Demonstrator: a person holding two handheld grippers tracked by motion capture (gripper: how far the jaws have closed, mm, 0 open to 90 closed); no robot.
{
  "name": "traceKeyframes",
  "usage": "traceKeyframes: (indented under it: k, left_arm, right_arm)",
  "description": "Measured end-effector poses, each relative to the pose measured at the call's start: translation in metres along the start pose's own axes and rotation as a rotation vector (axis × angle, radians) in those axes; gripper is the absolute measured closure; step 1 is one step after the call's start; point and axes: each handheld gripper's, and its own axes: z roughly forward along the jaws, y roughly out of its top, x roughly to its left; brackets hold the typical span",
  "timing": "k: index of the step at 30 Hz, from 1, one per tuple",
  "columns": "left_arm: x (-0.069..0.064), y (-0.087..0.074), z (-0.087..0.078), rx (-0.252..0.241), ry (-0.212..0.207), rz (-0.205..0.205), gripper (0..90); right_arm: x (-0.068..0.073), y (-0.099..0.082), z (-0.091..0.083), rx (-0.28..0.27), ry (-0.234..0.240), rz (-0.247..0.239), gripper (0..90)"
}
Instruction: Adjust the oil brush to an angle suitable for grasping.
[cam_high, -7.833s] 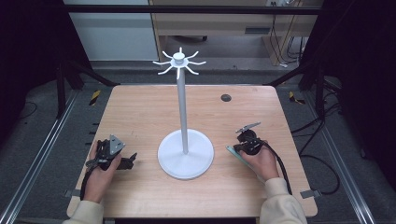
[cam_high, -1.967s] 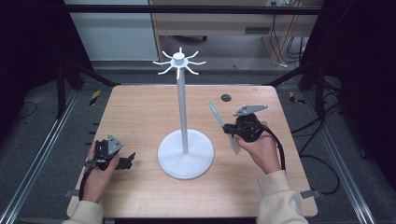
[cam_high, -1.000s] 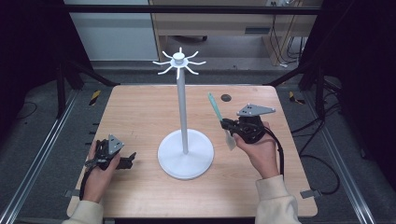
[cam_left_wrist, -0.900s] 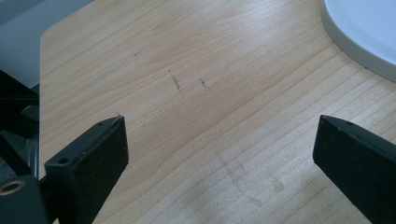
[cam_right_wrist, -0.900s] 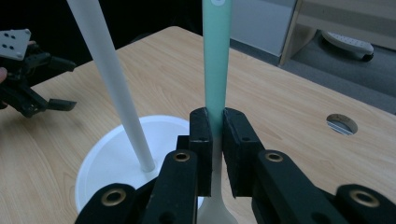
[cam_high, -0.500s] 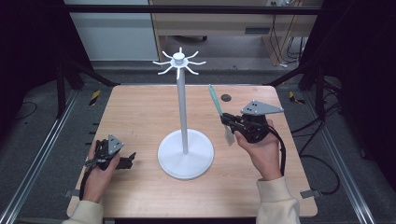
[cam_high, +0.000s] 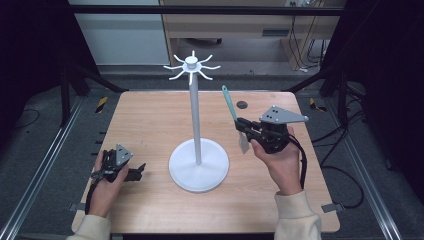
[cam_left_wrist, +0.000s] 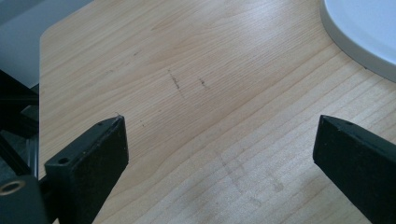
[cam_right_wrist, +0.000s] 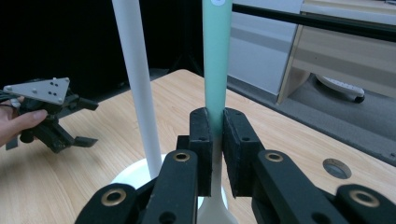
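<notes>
My right gripper (cam_high: 241, 125) is shut on a spatula (cam_high: 229, 104) with a green handle and a pale blade, held in the air right of the white stand's pole (cam_high: 195, 120). The handle points up and away, its tip below the hooks (cam_high: 191, 64) at the stand's top. In the right gripper view the jaws (cam_right_wrist: 215, 140) clamp the spatula's handle (cam_right_wrist: 216, 60) just above the blade, with the pole (cam_right_wrist: 137, 84) to its left. My left gripper (cam_high: 137, 171) rests on the table left of the stand's round base (cam_high: 199, 165). Its jaws (cam_left_wrist: 219, 140) stand wide apart over bare wood.
A small dark round hole (cam_high: 242, 105) sits in the wooden table (cam_high: 150, 115) near its far edge, behind the spatula. Black frame rails run along both sides of the table. A wooden cabinet (cam_high: 230, 20) stands beyond the far edge.
My right gripper has risen a little with the spatula, and the handle's tip stands higher beside the pole. The left gripper has stayed where it was.
</notes>
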Motion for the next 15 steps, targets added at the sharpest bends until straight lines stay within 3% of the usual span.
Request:
traceKeyframes:
  k: [15]
  left_arm:
    - [0.0000, 0.0000, 0.0001, 0.001, 0.000, 0.001, 2.9]
  right_arm:
    - [0.0085, 0.0092, -0.0072, -0.052, 0.019, -0.014, 82.5]
